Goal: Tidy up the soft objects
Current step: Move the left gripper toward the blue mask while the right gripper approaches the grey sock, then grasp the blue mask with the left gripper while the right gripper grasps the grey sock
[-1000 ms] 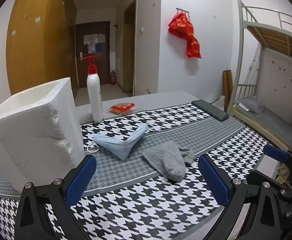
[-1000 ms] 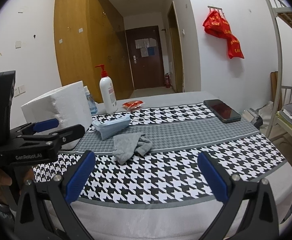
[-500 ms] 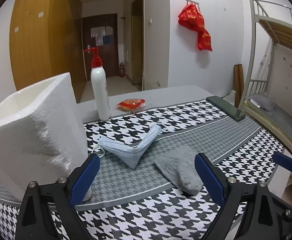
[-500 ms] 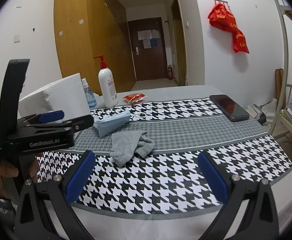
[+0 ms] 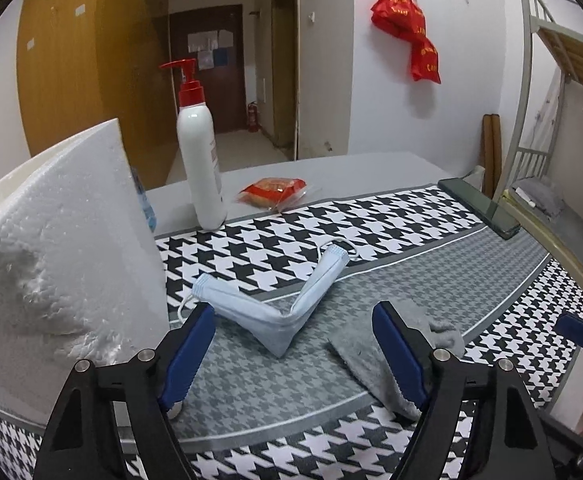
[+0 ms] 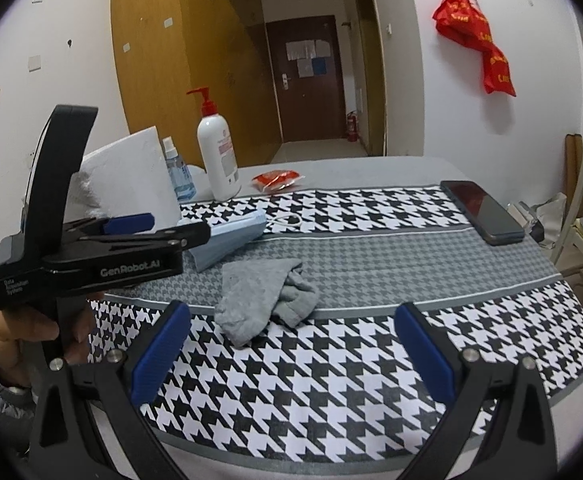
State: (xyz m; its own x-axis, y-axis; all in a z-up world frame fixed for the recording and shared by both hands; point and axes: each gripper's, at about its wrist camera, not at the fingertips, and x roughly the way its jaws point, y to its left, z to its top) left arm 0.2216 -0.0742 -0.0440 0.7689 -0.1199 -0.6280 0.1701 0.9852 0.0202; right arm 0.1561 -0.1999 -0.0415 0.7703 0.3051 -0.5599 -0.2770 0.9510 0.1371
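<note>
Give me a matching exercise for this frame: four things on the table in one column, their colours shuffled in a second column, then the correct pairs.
Things:
1. face mask
2. sock
3. pump bottle
4. snack packet

Colours:
A. white with a red pump
B. red wrapper
C. light blue
D. grey

Pairs: 1-C, 2-D, 3-A, 4-B

Ahead of your claw: white walls [image 6: 431, 100], a wooden wardrobe [image 6: 179, 60] on the left, a dark door [image 6: 307, 80] closing the corridor. Red bags [image 5: 407, 36] hang on the wall; a metal bunk bed [image 5: 551, 120] stands on the right.
</note>
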